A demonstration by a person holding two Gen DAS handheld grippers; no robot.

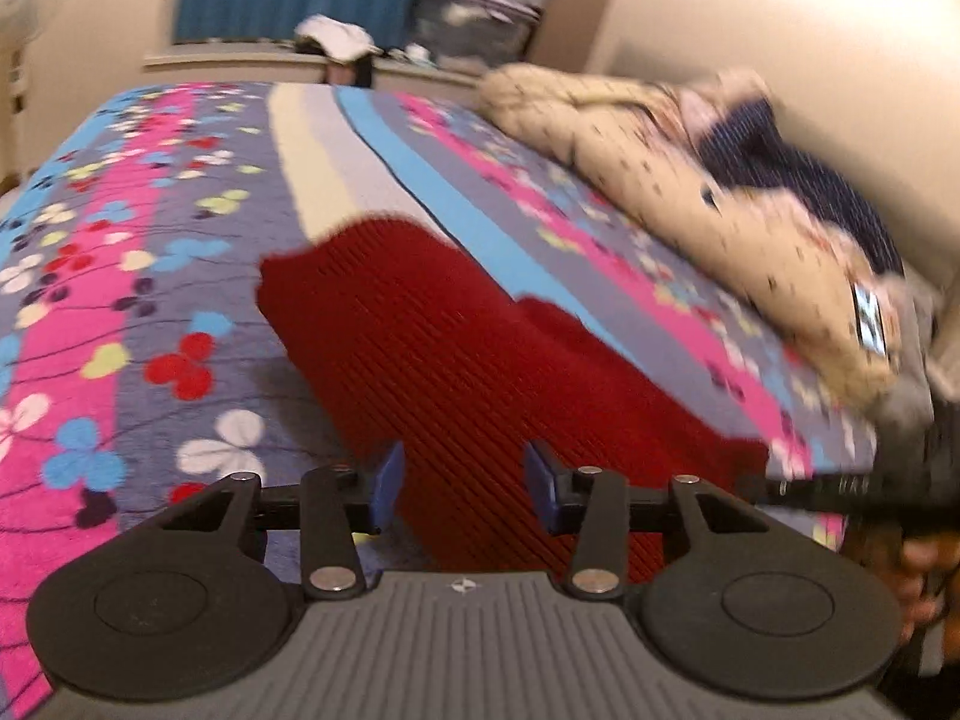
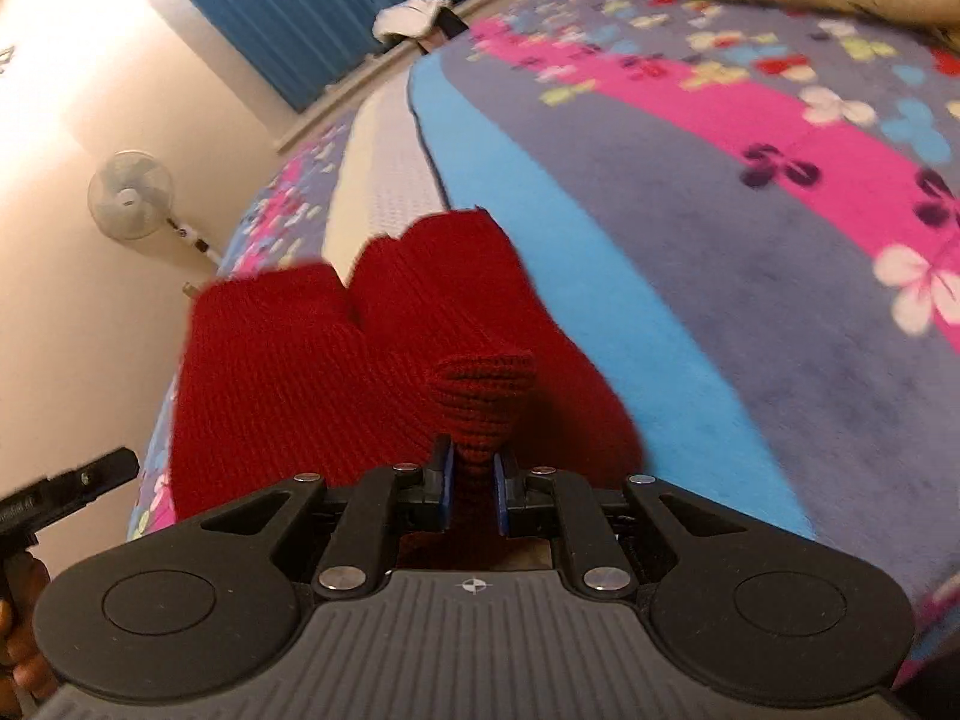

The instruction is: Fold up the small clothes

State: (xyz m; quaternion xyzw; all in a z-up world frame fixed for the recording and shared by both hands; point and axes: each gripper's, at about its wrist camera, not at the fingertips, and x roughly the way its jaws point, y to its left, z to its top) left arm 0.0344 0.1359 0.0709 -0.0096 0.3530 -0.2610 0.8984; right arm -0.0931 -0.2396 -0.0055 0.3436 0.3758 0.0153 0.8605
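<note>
on the flowered bed (image 1: pixel 150 252), a red knit garment (image 1: pixel 456 360) lies spread near the edge, its fold barely begun — right gripper (image 2: pixel 471 489) fingers pinch a raised corner, left gripper (image 1: pixel 462 480) fingers part-open, empty above it.

The cream spotted bedding (image 1: pixel 690 192) and the dark clothes (image 1: pixel 774 162) heaped beside it were smeared by blur, their shapes unreadable. The red knit garment's (image 1: pixel 456 354) near edge was hidden behind the left gripper's body. Items on the far ledge (image 1: pixel 336 39) were too blurred to identify.
</note>
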